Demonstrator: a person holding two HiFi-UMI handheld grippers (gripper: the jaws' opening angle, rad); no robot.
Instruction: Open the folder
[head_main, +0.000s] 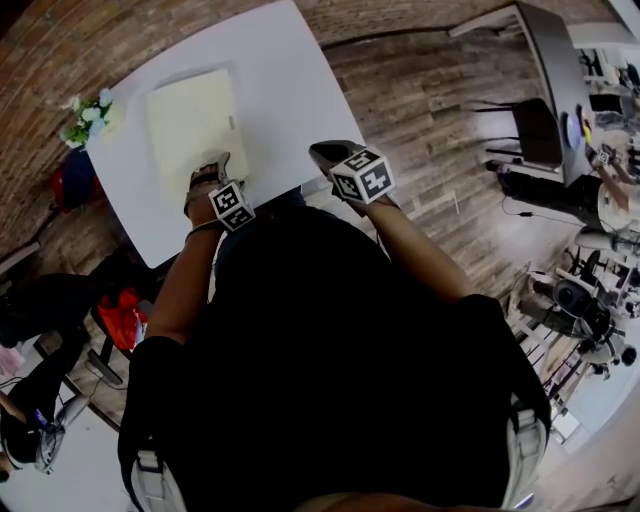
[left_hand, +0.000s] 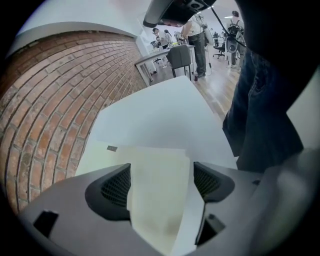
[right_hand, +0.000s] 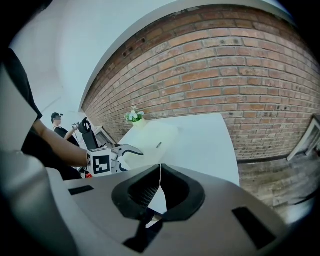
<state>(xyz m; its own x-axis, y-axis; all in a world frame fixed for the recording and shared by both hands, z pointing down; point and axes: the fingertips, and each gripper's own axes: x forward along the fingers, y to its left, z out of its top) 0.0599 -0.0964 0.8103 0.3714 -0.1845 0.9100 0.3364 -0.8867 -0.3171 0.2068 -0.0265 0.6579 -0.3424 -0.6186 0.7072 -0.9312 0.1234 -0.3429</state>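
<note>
A white bench (head_main: 290, 90) stands against a brick wall (right_hand: 225, 65) on a wood-plank floor (head_main: 420, 110), with flowers (head_main: 88, 115) at its far corner. The pale yellow folder (head_main: 190, 125) lies flat on it. The left hand-held gripper (left_hand: 160, 182) hangs released above the folder's near edge. The right hand-held gripper (right_hand: 159, 187) is clenched on nothing.

We wear a black short-sleeved top (head_main: 330, 380); in the head view, pale grey straps (head_main: 150, 475) sit at seven and five o'clock. Our left gripper (left_hand: 160, 182) and right gripper (right_hand: 160, 175) are grey with black meshed pads (left_hand: 117, 187). Each carries a white cube (head_main: 232, 206) with black square markers.
</note>
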